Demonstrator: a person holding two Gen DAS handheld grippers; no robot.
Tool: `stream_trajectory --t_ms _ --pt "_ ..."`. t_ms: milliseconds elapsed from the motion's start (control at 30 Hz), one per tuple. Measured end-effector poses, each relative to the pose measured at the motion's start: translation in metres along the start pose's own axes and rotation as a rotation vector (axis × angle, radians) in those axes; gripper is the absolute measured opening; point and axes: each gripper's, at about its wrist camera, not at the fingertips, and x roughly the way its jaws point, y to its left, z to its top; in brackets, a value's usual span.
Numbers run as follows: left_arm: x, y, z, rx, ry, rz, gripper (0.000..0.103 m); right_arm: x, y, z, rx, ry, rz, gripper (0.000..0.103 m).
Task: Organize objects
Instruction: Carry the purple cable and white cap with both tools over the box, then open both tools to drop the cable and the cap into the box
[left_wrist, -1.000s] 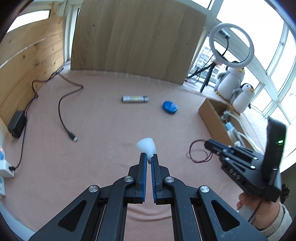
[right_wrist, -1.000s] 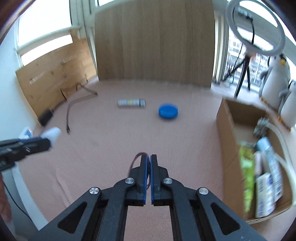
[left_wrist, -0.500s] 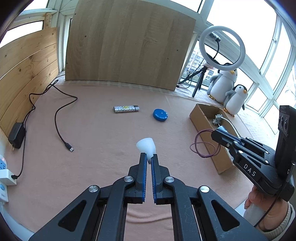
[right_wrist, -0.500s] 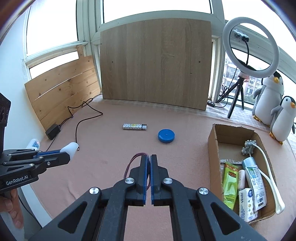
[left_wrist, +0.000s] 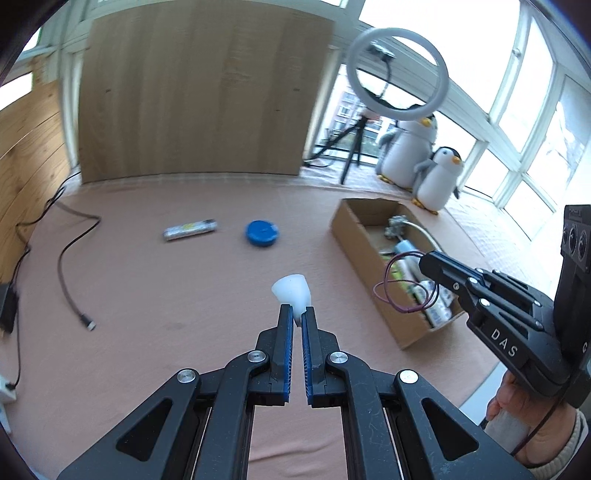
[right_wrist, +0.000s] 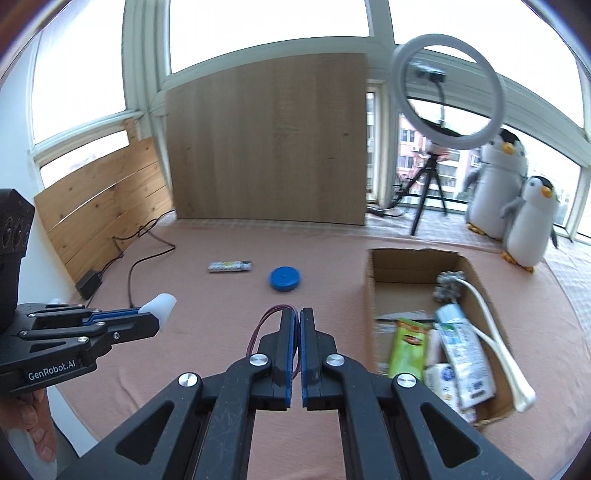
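Pink mat (left_wrist: 155, 295) — blue disc (left_wrist: 262, 232), tube (left_wrist: 189, 229) loose; jaws clamp cap (left_wrist: 291, 291), cord (left_wrist: 404, 286)

"DAS" on right gripper (left_wrist: 424, 264); "GenRobot.AI" on left gripper (right_wrist: 157, 323)

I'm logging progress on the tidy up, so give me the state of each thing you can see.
Left gripper: shut on white cone.
Right gripper: shut on purple wire loop.
Cardboard box: open, partly filled.
Blue disc: lying loose.
Printed tube: lying loose.
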Motion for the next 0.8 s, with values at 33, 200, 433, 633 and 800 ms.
stream_trajectory --t_ms 33,200,433,633,800 --pt "0.003 -0.006 0.003 0.012 0.002 -0.01 0.005 -0.003 -0.005 -0.001 0.007 -0.004 -0.01 0.003" --pt "0.021 -0.046 0.017 0.082 0.014 -0.07 0.005 -0.018 -0.042 -0.006 0.066 -0.02 -0.079 0.003" --pt "0.042 -0.091 0.028 0.153 0.031 -0.144 0.005 -0.031 -0.081 -0.011 0.125 -0.027 -0.159 0.003" --pt "0.057 -0.103 0.037 0.172 0.045 -0.168 0.005 -0.027 -0.093 -0.009 0.139 -0.027 -0.179 0.003" --pt "0.075 -0.119 0.049 0.195 0.057 -0.188 0.005 -0.022 -0.111 -0.011 0.16 -0.018 -0.191 0.003"
